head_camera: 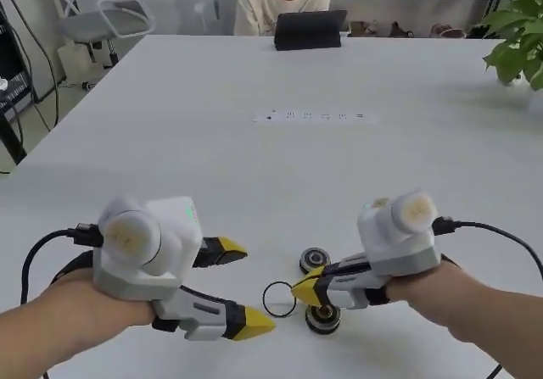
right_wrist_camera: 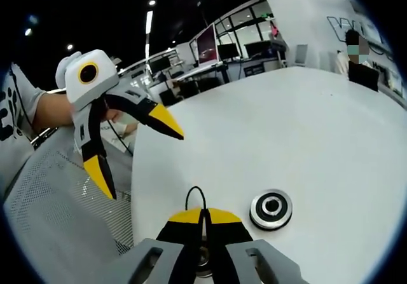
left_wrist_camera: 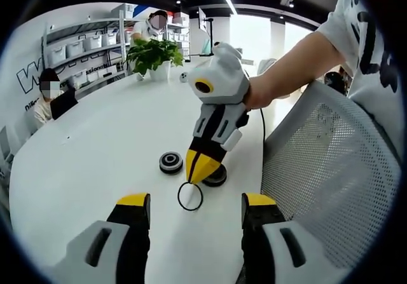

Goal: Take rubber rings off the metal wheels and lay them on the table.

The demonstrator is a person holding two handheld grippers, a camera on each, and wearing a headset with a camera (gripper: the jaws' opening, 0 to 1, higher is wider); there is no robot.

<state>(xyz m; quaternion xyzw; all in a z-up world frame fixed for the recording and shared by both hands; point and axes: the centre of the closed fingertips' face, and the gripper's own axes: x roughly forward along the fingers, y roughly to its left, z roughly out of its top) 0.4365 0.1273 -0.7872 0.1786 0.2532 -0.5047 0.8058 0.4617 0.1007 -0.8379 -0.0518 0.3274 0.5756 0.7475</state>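
I am pinching the rubber ring with the right gripper, just beside a metal wheel on the table; left gripper is hanging released, jaws apart.

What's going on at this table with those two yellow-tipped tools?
A person is working on rubber rings and small metal wheels. The right claw is shut on the edge of a rubber ring that lies on the white table, right beside one wheel. The left claw hovers open nearby. A second wheel sits just beyond.
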